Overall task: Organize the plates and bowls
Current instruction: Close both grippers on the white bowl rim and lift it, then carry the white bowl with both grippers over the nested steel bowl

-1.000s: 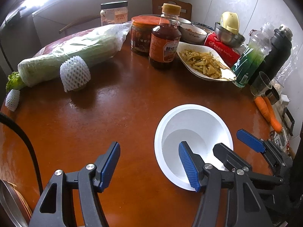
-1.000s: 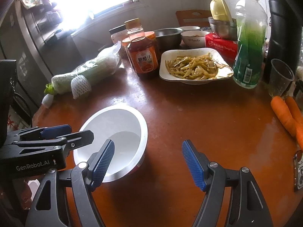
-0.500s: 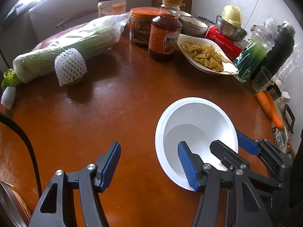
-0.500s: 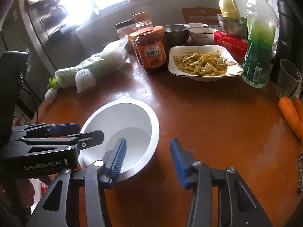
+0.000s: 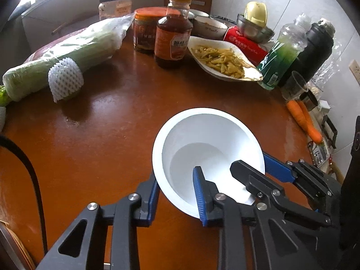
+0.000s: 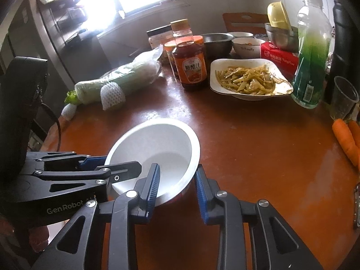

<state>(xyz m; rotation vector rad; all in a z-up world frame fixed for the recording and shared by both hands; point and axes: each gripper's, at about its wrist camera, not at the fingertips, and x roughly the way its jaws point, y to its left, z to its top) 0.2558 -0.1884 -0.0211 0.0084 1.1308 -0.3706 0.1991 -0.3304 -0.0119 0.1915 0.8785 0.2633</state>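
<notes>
Two grippers clamp one white bowl (image 5: pixel 209 148) low in both frames. The left gripper (image 5: pixel 176 199) bites its near rim; the right gripper (image 6: pixel 177 186) pinches the opposite edge.

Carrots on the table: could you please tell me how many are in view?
2. Both lie side by side at the right edge of the table: one carrot nearer the middle, the other carrot outside it, cut off by the frame. More may be hidden behind clutter.
</notes>
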